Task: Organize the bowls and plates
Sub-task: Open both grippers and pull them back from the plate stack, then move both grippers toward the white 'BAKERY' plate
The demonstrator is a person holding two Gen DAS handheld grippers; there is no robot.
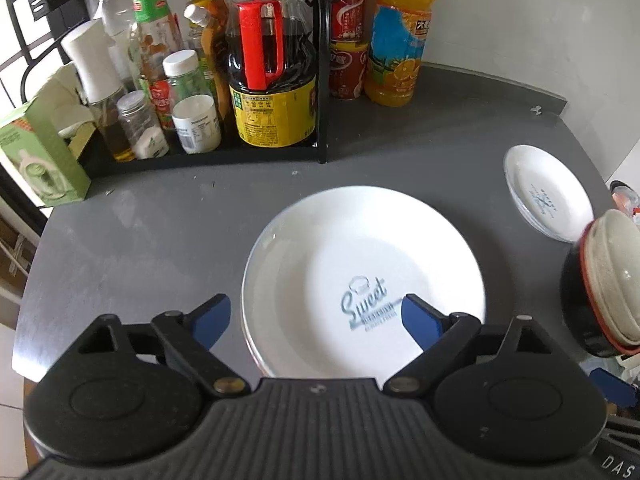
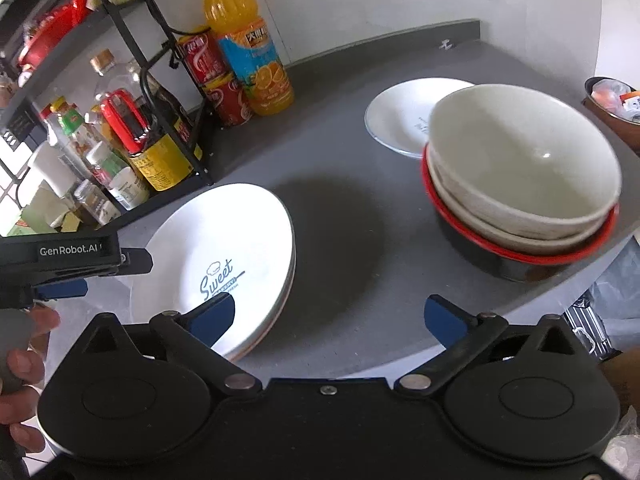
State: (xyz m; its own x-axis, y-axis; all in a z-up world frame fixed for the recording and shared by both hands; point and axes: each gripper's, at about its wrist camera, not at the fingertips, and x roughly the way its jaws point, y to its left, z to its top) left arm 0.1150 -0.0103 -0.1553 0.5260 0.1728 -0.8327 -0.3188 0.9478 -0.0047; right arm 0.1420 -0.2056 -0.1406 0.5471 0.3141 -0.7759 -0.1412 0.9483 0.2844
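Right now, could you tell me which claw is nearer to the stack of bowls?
Right. The right claw hangs open just short of the stack of bowls; the left claw hovers over the large plates, farther left.

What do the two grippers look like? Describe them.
Both the left gripper and right gripper are black plastic with ribbed bodies, round side housings, silver pivot pins and blue fingers. The left one's side reads "GenRobot.AI" in white.

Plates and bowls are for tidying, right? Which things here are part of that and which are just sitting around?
Part of the job:
stack of big white plates
small white plate
stack of bowls

Just sitting around:
orange juice bottle
red cans
sauce bottles and jars on the black rack
green box
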